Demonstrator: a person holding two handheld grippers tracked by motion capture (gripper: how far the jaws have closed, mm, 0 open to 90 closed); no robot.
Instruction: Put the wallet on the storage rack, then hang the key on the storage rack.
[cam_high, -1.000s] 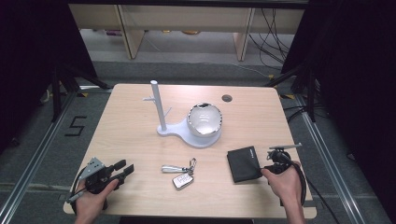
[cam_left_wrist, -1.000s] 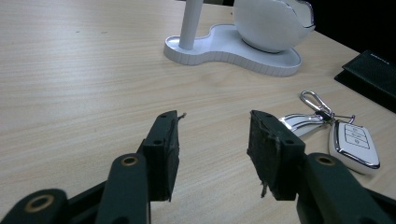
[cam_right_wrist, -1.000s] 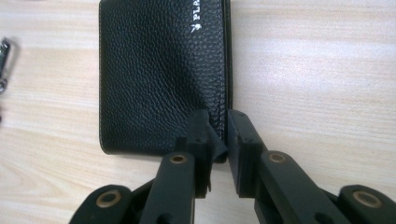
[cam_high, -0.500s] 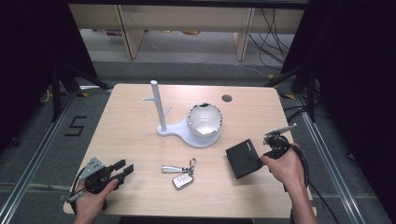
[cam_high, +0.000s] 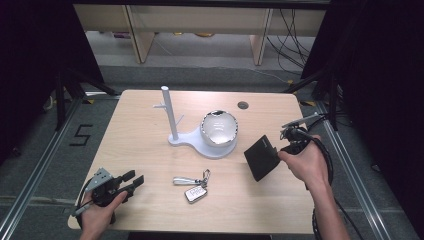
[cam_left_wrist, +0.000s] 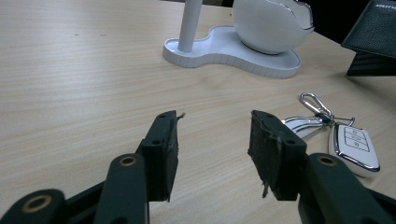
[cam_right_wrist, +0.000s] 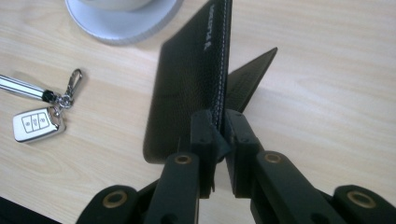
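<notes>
My left tongs (cam_high: 131, 183) sit at the near left of the table (cam_high: 130, 145), jaws apart on nothing. Just right of them lies the key fob (cam_high: 195, 193) with its ring. Farther right, my right tongs (cam_right_wrist: 218, 133) have just been closing and are clamped on the edge of the black wallet (cam_high: 261, 157), lifted and tilted above the table. Beyond stands the white stand (cam_high: 172, 120) with its bowl (cam_high: 219, 128).
</notes>
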